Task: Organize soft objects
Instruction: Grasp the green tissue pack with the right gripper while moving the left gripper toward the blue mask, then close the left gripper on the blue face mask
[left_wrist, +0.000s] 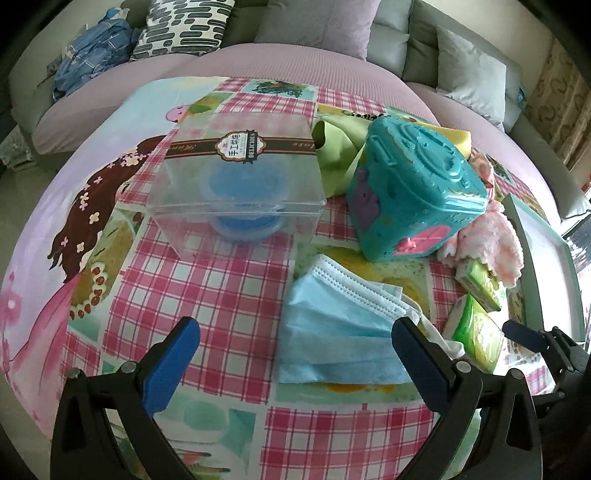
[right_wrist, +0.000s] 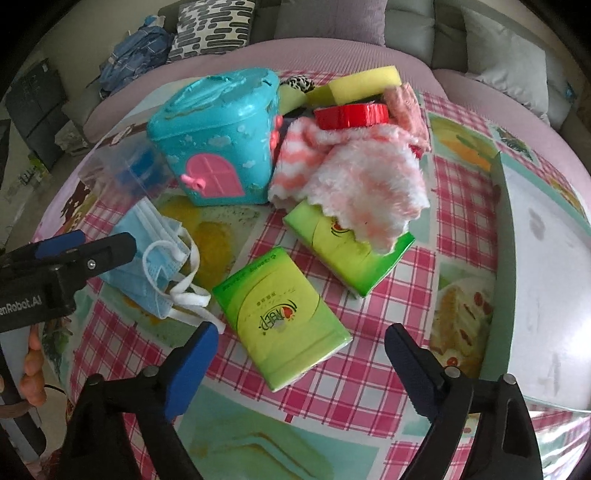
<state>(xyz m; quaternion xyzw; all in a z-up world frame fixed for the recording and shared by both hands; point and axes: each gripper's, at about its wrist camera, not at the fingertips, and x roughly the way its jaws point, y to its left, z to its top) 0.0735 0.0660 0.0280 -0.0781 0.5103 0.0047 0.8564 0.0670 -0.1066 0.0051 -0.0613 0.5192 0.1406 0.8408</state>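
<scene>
- The left gripper (left_wrist: 295, 354) has its jaws spread wide and grips nothing; the blue mask (left_wrist: 332, 332) lies flat on the desk (left_wrist: 221, 295) between them, nearer the right jaw, whose tip overlaps the mask's edge.
- The mask's long axis runs roughly away from the jaws, and its white ear loops (right_wrist: 177, 288) trail off the end toward the nearer tissue pack (right_wrist: 280, 321).
- The right gripper (right_wrist: 301, 350) is also wide open and empty; the nearer tissue pack lies on the desk between its jaws and just beyond their tips, touching neither.
- That pack's long axis is slanted, its far end leaning toward the mask.
- Beyond it lies a second tissue pack (right_wrist: 343, 254), its far end covered by a pink-and-white fluffy cloth (right_wrist: 362, 177).
- The teal toy house (right_wrist: 218, 144) stands behind the mask, tilted, with the cloth against its side.
- A clear box (left_wrist: 240, 177) with a blue thing inside sits beside the house, on the side away from the cloth.
- Behind the cloth are a red lid (right_wrist: 351, 114) and a yellow sponge (right_wrist: 362, 85).
</scene>
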